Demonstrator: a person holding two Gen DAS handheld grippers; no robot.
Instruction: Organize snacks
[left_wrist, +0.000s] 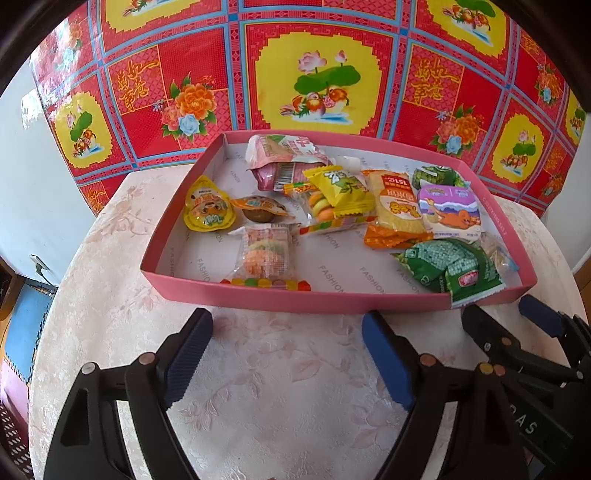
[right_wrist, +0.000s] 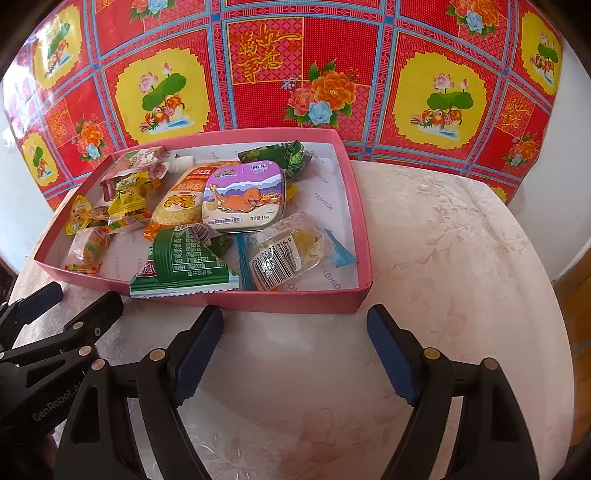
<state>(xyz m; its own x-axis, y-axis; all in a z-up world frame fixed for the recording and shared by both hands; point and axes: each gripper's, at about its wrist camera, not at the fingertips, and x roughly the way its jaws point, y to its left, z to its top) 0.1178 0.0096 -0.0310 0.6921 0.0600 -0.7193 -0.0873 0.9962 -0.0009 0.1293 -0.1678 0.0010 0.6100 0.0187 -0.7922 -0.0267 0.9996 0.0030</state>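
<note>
A shallow pink box (left_wrist: 295, 301) (right_wrist: 295, 301) sits on the round table and holds several wrapped snacks. Among them are a purple mint tin (left_wrist: 448, 210) (right_wrist: 245, 197), a green packet (left_wrist: 450, 267) (right_wrist: 184, 258) hanging over the near wall, an orange rice cracker pack (left_wrist: 397, 206) (right_wrist: 181, 199), a yellow jelly cup (left_wrist: 207, 210) and a clear pack with a barcode (right_wrist: 284, 254). My left gripper (left_wrist: 288, 332) stands open just in front of the box's near wall, with nothing between its fingers. My right gripper (right_wrist: 295, 328) is open too, before the box's right part, empty.
The table (left_wrist: 280, 387) (right_wrist: 443, 258) wears a pale floral cloth. A red and yellow patterned sheet (left_wrist: 317, 74) (right_wrist: 295, 74) hangs close behind the box. In the left wrist view the right gripper's fingers (left_wrist: 480, 325) show at the right edge. Blue floor mats (left_wrist: 26, 325) lie lower left.
</note>
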